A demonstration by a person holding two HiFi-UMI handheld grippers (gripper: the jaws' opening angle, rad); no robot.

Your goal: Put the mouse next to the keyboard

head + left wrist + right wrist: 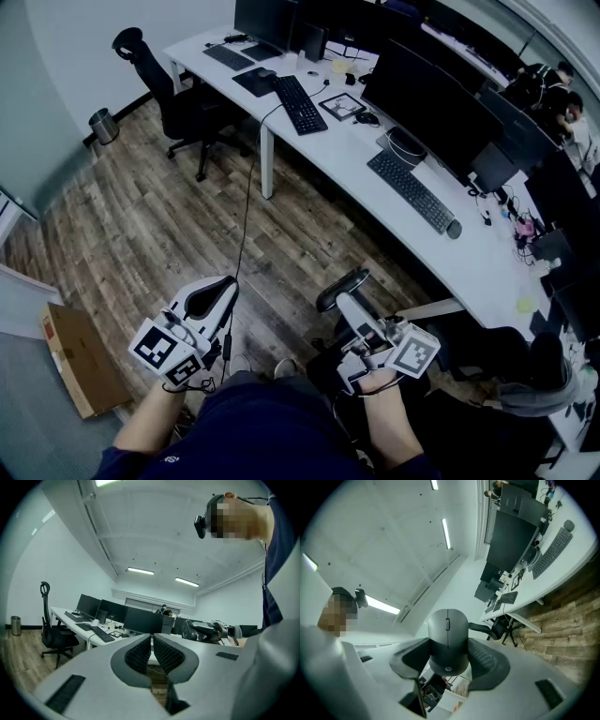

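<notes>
Mouse clamped in the right gripper, over my lap, well apart from the desk. Left gripper closed, empty. I'd carry it level to the near keyboard and set it flat alongside; right end possibly occupied.

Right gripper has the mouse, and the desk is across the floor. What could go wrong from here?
1. The mouse is pinched by its rounded sides in the right gripper, with much of it sticking out past the pads. It may slip on the way.
2. The nearest keyboard is one of several on the desk and already has another mouse at its end. You might choose the wrong spot or knock that one.
</notes>
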